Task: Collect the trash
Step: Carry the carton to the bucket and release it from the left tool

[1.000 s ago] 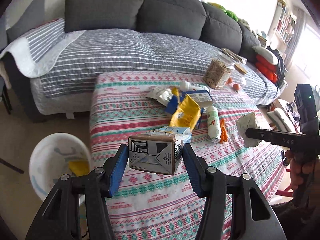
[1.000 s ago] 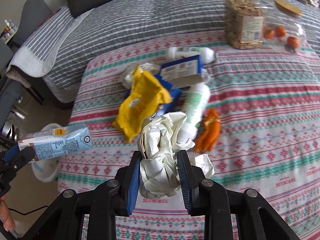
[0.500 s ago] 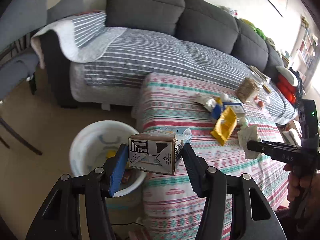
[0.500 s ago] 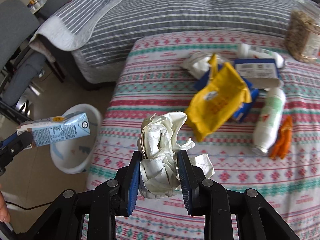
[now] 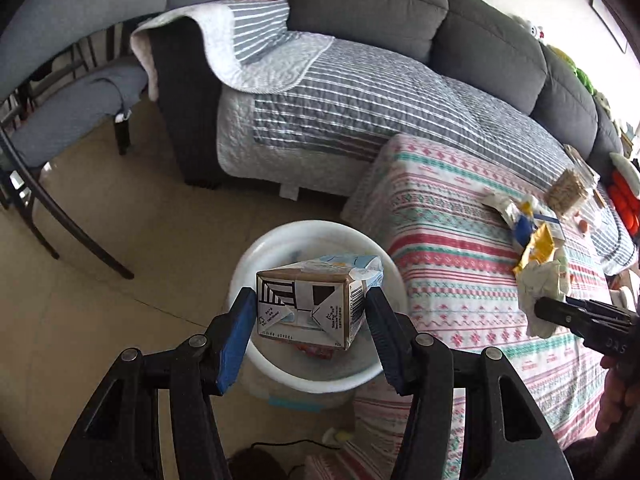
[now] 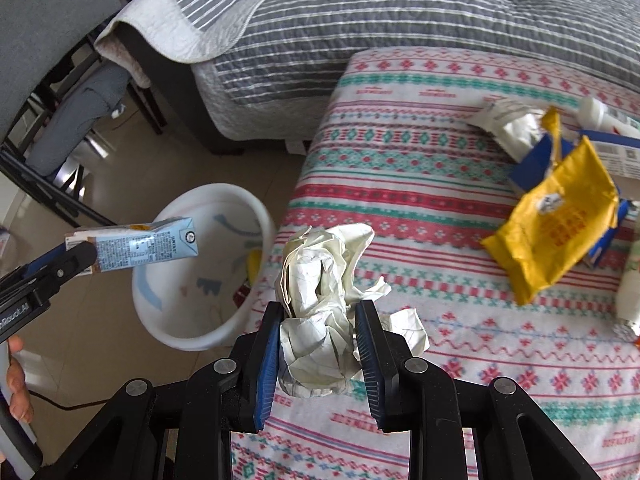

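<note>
The carton [image 5: 316,304] is hanging over the bin [image 5: 256,248], lying on its side between the blue pads. From where I am standing, the worry is the drop: the carton is long, and in the right wrist view its far end is reaching toward the middle of the bin [image 6: 244,196] while the near end is sitting close to the rim. If it is let go while tilted or off-centre, it could be clipping the rim and tumbling onto the floor. The bin is also looking light and is standing just beside the table [image 5: 448,240], so a knock from a gripper could be tipping it.

The left gripper [image 5: 310,330] is clamping the carton by its base end, jaws set about as wide as the carton's narrow side. The right gripper [image 6: 318,344] is squeezing a paper wad [image 6: 320,292], jaws fairly narrow, held over the table's near edge. Loose flaps are sticking out beyond the pads, so a scrap might be tearing free or snagging on release.

More trash is waiting on the table: a yellow bag [image 6: 556,224], a blue box [image 6: 536,160], a bottle [image 6: 604,116].
</note>
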{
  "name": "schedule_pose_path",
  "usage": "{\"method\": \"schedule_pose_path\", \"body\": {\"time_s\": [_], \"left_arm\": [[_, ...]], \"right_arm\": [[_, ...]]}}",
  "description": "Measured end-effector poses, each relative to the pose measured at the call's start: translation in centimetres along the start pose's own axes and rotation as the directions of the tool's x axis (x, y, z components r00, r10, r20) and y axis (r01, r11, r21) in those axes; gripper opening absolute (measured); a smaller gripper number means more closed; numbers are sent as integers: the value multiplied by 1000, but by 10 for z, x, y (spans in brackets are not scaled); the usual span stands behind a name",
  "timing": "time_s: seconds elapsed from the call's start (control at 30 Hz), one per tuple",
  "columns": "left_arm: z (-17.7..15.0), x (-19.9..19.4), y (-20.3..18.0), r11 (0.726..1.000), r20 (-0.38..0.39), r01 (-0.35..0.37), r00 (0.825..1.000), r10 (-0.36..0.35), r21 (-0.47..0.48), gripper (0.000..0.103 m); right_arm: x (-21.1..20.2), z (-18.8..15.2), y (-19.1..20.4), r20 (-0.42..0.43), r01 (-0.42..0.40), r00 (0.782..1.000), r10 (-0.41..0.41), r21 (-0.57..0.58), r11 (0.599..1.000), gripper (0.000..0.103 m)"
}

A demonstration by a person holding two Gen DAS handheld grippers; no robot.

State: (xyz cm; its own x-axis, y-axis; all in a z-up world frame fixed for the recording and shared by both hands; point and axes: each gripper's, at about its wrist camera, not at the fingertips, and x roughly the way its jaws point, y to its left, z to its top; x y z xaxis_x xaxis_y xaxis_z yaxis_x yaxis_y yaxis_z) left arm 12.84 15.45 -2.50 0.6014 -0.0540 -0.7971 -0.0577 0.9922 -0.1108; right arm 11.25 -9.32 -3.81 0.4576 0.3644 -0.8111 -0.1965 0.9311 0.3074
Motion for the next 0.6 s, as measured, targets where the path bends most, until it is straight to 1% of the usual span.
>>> {"method": "schedule_pose_path", "body": {"time_s": [0.07,0.1,0.13,0.2,0.27,0.33,0.43,0.6], "left_arm": [[1,4,6,1000,-1,-20,1000,20,-11,60],[1,5,8,1000,-7,-26,1000,25,-18,63],[1,7,11,999,-15,-36,999,35,-30,71],[-2,7,16,997,-23,-65,998,64,-44,77],[-4,8,22,994,-34,-98,995,96,-50,79],[-7,8,26,990,-48,-134,990,132,-53,87],[-12,10,33,983,-65,-179,982,176,-43,88],[-21,9,42,974,-91,-226,970,224,-19,89]], "right_arm": [[6,1,5,-3,-9,1000,9,-8,1000,33],[9,2,7,-4,-12,1000,12,-11,1000,33],[11,3,10,-7,-15,1000,15,-14,1000,33],[17,4,14,-11,-19,1000,18,-24,1000,33],[22,5,19,-16,-23,1000,22,-33,999,33],[28,6,23,-21,-34,999,33,-37,999,33],[39,9,31,-28,-53,998,52,-43,998,34],[59,13,47,-37,-62,998,59,-73,995,35]]}}
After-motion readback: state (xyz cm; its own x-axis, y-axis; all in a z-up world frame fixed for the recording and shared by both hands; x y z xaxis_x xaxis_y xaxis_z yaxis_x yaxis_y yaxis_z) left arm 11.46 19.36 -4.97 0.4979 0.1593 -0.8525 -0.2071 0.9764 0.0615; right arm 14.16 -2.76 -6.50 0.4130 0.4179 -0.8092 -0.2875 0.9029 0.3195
